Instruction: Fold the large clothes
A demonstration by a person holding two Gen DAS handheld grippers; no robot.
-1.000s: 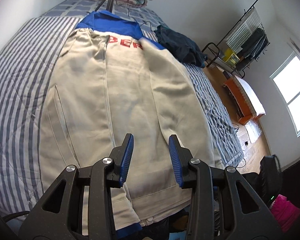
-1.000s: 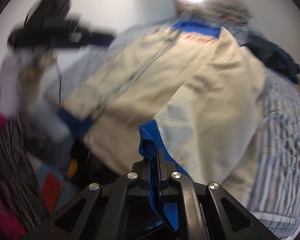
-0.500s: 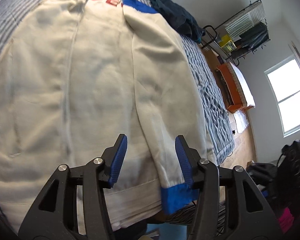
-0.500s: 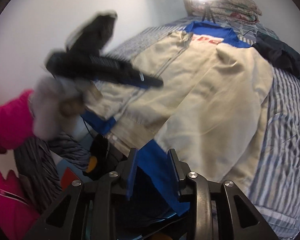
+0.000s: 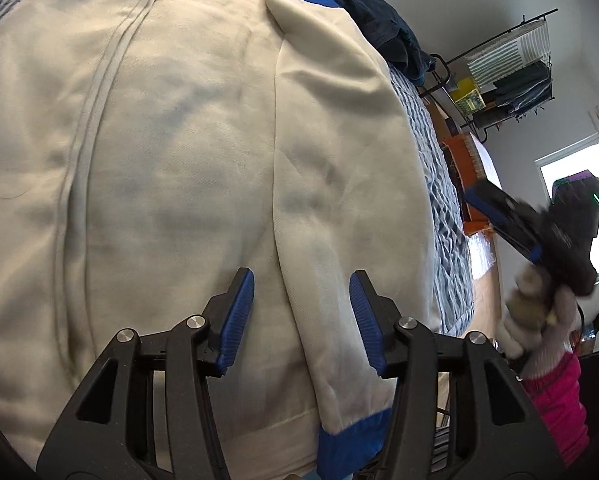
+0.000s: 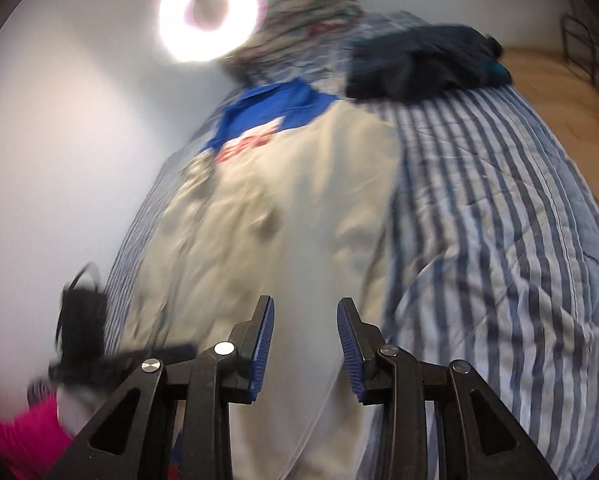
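The cream jacket (image 5: 171,168) lies spread along the striped bed (image 6: 499,240), collar toward the head end, hem at the foot edge. Its right sleeve (image 5: 339,208) is now folded inward over the body, with the blue cuff (image 5: 351,444) down at the hem.

A second ago the right gripper (image 6: 305,346) was clamped on that cuff. Its jaws have since come apart and nothing is between them — in the right wrist view they stand parted over the cloth, the cuff no longer among them. The picture is smeared, which fits a gripper swinging away from the drop point toward the right edge of the bed.

The left gripper (image 5: 301,322) has come lower and closer to the jacket. Its jaws have widened a little and stand apart, straddling the sleeve's inner edge near the hem without pressing on it; whether the tips touch the fabric cannot be told.

So the first sleeve fold looks done and released. The other sleeve is not clearly visible in either view, so its state is unknown — likely it comes next, before the body is folded up from the foot edge.
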